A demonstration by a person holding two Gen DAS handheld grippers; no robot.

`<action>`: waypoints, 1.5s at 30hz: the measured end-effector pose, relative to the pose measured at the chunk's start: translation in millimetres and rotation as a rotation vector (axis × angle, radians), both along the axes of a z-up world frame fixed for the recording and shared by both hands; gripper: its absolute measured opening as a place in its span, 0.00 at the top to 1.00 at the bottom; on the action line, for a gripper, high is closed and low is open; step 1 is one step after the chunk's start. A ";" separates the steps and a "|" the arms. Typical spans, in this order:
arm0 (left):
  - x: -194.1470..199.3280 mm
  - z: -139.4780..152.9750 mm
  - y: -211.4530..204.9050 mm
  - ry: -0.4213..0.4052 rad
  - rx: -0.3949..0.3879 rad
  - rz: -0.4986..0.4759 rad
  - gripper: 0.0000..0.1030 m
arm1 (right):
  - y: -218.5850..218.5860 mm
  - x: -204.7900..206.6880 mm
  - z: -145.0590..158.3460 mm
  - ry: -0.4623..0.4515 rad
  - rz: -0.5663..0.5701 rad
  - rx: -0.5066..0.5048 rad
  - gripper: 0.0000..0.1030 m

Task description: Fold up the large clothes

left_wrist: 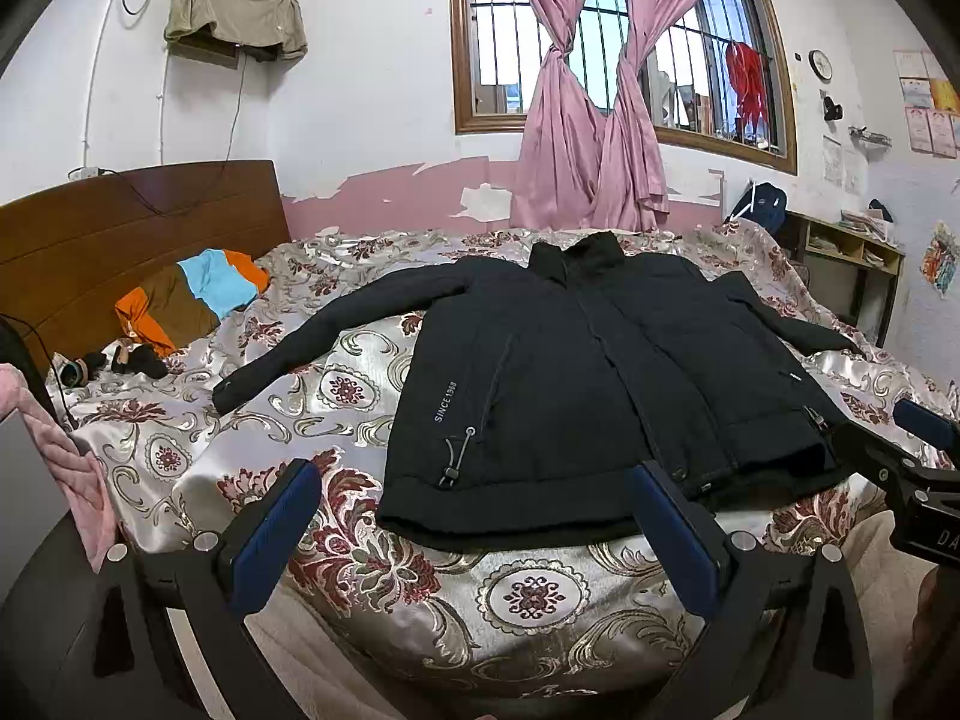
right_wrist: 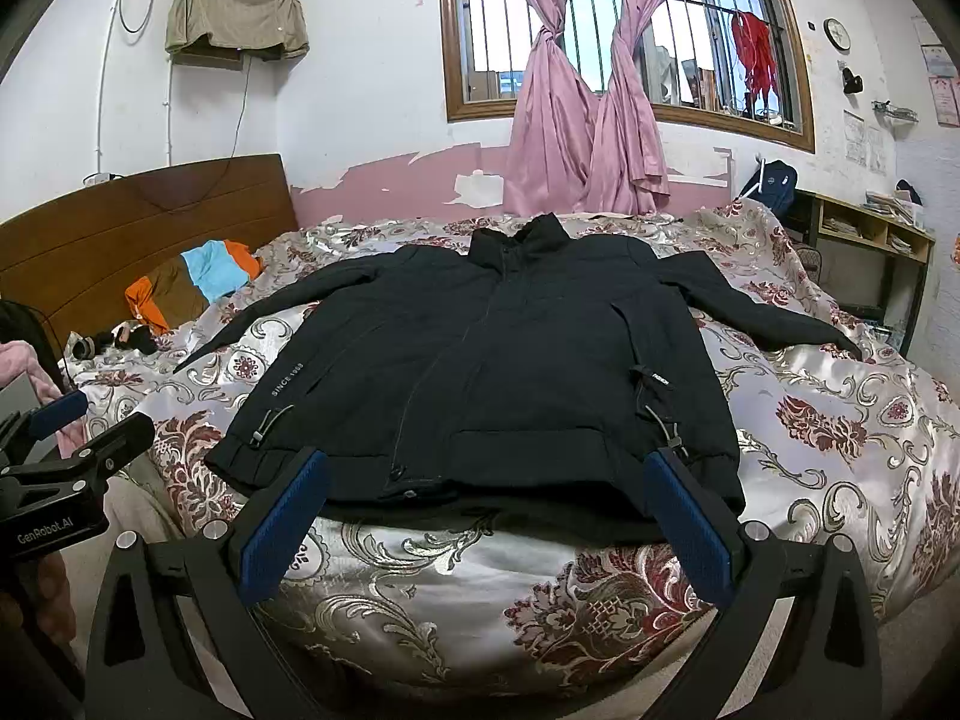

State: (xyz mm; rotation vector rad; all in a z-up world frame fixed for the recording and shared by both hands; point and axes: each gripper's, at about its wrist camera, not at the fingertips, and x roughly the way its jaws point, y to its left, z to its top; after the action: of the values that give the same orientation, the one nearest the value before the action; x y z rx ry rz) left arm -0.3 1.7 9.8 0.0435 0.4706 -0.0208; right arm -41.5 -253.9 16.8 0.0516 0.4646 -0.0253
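Left tongs (left_wrist: 474, 516) and right tongs (right_wrist: 489, 507) gape level above jacket (left_wrist: 576, 372) hem.

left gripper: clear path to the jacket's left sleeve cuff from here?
Probably yes. The left gripper is open at the bed edge, holding nothing. The sleeve cuff lies flat on the bedspread, with only bare spread between; the orange and blue clothes lie farther back.

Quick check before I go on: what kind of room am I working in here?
Almost certainly a home bedroom. A black jacket lies spread on a bed with a floral bedspread and wooden headboard; pink curtains hang at a barred window.
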 end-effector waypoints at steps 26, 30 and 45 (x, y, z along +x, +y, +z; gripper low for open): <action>-0.9 -0.4 -0.3 -0.004 0.002 0.000 0.00 | 0.6 -0.3 0.1 -0.001 0.002 0.000 0.01; -1.1 -0.6 -0.3 -0.005 0.002 0.001 0.00 | 0.4 -0.1 0.0 -0.001 0.002 0.000 0.01; 28.5 6.7 -5.9 0.064 -0.002 -0.013 0.00 | -9.6 5.6 0.5 0.039 -0.018 0.035 0.01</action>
State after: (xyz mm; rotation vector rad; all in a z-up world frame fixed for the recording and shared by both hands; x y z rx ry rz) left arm 28.2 -4.2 16.4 0.0442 0.5344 -0.0354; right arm -35.9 -263.6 17.3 0.0898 0.5039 -0.0359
